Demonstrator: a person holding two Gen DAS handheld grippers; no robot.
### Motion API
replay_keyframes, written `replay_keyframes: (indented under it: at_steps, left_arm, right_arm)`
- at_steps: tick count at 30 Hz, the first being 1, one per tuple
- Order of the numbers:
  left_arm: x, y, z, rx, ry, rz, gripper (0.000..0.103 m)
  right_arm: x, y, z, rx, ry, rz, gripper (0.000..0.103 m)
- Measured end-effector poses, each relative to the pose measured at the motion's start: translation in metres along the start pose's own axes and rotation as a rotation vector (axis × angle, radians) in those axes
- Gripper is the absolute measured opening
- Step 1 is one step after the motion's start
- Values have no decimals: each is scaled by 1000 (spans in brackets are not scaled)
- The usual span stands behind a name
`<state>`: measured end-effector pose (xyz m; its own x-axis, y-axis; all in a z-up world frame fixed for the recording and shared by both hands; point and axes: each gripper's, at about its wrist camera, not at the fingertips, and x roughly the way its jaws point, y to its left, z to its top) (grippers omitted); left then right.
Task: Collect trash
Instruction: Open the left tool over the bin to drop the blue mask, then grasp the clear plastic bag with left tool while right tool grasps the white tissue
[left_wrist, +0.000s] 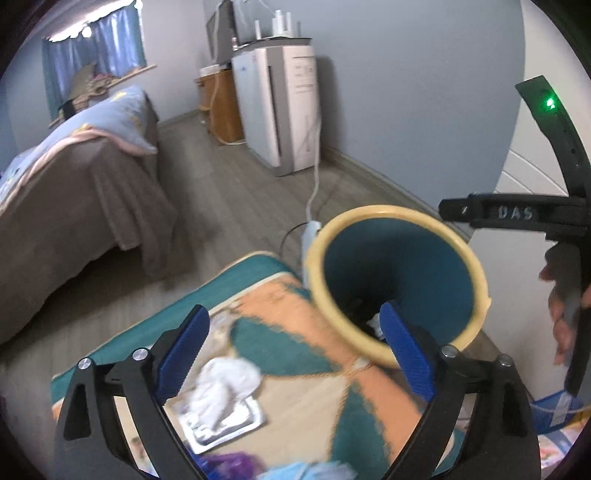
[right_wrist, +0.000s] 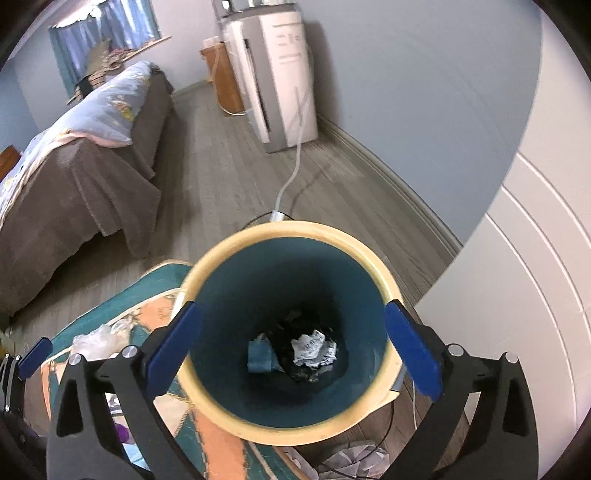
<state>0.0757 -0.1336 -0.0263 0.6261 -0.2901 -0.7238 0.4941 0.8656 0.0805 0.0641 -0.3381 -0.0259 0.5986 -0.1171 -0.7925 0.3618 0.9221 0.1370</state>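
A teal trash bin with a cream rim stands at the edge of a patterned rug. Inside it lie a crumpled white paper, a teal piece and dark scraps. My right gripper is open and empty, held right above the bin's mouth. My left gripper is open and empty above the rug, left of the bin. Under it lie a crumpled white tissue on a silver wrapper, purple trash and a light blue piece. A clear plastic bag lies on the rug.
A bed with a brown cover stands on the left. A white appliance stands at the far wall, its cable running over the wood floor to the bin. A white panelled door is on the right.
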Motion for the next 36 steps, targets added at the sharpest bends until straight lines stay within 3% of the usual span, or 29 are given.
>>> replay_keyframes:
  at_steps: [8, 14, 19, 24, 36]
  left_arm:
    - [-37, 61, -19, -59, 13, 93, 94]
    - [-62, 103, -34, -142, 7, 146, 95]
    - [-66, 131, -58, -226, 27, 174, 95]
    - [-64, 146, -72, -246, 52, 206, 95]
    - [-57, 190, -92, -318, 79, 238, 95]
  right_arm:
    - [-16, 52, -1, 11, 3, 88, 97]
    - [-21, 109, -10, -130, 10, 113, 97]
    - [-22, 145, -20, -205, 24, 145, 97]
    - [-19, 179, -34, -341, 24, 135, 97]
    - [8, 192, -48, -373, 73, 176, 97]
